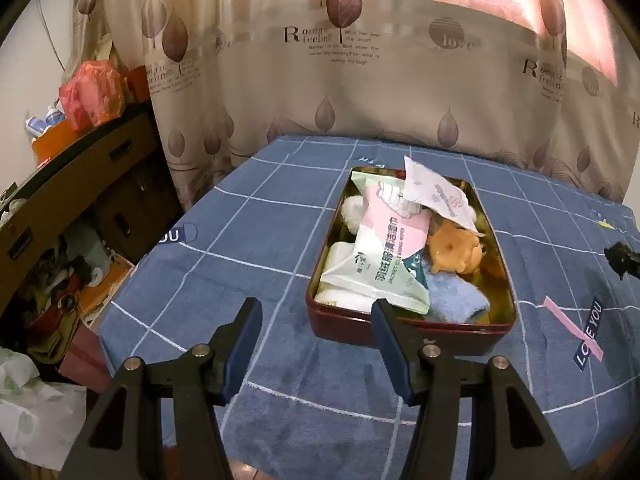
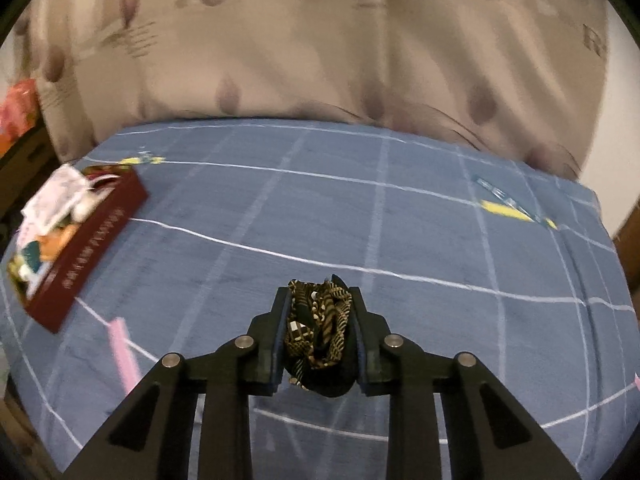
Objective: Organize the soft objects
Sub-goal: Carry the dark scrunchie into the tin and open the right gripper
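Note:
A dark red tin box sits on the blue checked cloth. It holds a pack of wipes, a white sachet, an orange plush, a blue towel and white cloths. My left gripper hovers open just in front of the box's near left corner, with nothing between its fingers. My right gripper is shut on a bunched black and gold patterned cloth, lifted above the blue cloth. In the right wrist view the box lies far to the left.
A beige leaf-print curtain hangs behind the table. Cardboard boxes and clutter stand off the table's left edge. The tip of the right gripper shows at the right of the left wrist view.

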`<state>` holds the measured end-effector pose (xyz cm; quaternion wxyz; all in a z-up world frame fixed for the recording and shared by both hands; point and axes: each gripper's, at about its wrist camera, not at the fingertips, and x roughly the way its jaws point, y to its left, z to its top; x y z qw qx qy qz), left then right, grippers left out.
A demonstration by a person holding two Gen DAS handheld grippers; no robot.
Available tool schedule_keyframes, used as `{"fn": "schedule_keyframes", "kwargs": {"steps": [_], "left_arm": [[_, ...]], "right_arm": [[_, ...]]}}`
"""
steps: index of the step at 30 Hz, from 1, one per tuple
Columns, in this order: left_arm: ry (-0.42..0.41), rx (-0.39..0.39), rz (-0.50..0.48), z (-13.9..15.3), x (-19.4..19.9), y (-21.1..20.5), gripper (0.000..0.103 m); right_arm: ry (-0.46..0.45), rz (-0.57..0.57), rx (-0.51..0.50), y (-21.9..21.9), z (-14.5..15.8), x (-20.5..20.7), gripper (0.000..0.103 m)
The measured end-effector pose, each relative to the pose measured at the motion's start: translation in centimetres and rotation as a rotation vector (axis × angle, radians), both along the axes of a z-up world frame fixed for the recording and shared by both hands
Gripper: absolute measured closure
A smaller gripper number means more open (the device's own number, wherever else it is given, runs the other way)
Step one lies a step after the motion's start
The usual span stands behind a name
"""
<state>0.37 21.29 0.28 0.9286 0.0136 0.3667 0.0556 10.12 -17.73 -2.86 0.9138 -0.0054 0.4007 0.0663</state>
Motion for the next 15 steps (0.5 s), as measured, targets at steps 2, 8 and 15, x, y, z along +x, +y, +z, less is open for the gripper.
{"fn": "schedule_keyframes", "kwargs": {"steps": [2,8,15], "left_arm": [[0.001,-0.006,0.002,0.0,0.0,0.1,0.045],[-0.005,-0.003,0.010,0.1,0.0,0.4,0.045],[-0.002,-0.015,0.025,0.0,0.1,1.0,0.045]], "right_arm": [[-0.009,0.037,0.009,2.0,0.6,0.2,0.079],[-0.028,0.171,0.028,8.7,2.0,0.8,0.079],[-0.046,0.310,0.061,15.9,3.6,0.6,0.079]]}}
